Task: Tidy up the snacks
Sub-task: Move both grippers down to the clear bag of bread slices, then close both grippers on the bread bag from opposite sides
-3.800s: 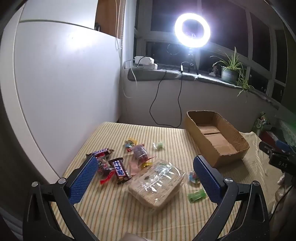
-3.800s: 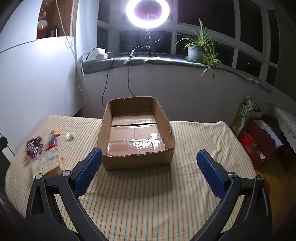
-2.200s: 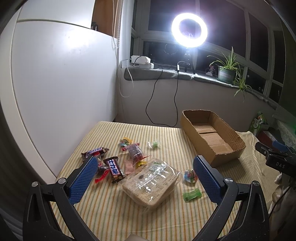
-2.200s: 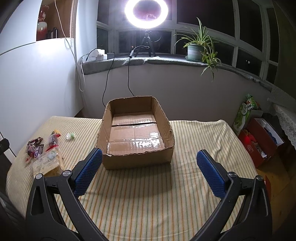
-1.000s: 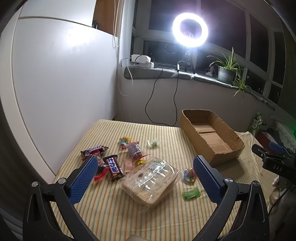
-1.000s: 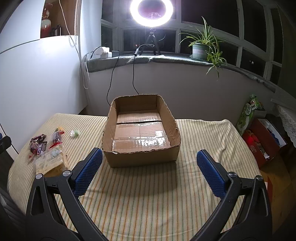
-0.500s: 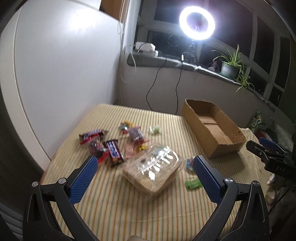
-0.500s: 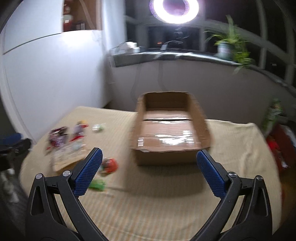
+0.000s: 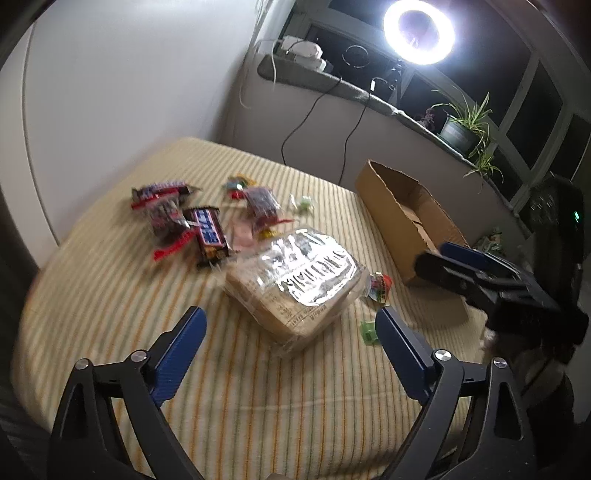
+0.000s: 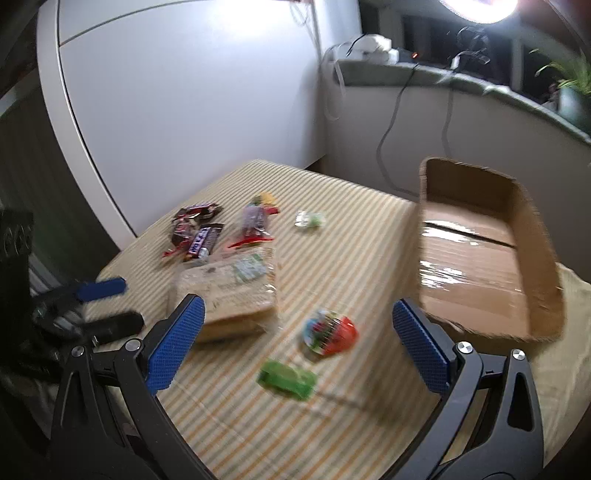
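Snacks lie on a striped tablecloth (image 9: pixel 258 398). A clear-wrapped bread pack (image 9: pixel 295 284) (image 10: pixel 229 291) lies in the middle. Chocolate bars (image 9: pixel 208 236) (image 10: pixel 201 240) and small candies lie beyond it, a red egg-shaped snack (image 9: pixel 380 288) (image 10: pixel 328 332) and a green packet (image 9: pixel 369 332) (image 10: pixel 288 378) beside it. The cardboard box (image 9: pixel 388 206) (image 10: pixel 472 266) is empty. My left gripper (image 9: pixel 288 325) hovers over the pack's near corner; its jaws are closing without touching it. My right gripper (image 10: pixel 297 314) is open above the egg snack and green packet.
A white wall panel (image 9: pixel 129 92) bounds the table on the left. A sill behind carries a ring light (image 9: pixel 419 31), cables and a potted plant (image 9: pixel 465 125). In the left wrist view the right gripper's body (image 9: pixel 480 280) stands near the box's front corner.
Both grippers have tipped down toward the table. The right one swung left from the box to the snacks. The left jaws have narrowed a little.
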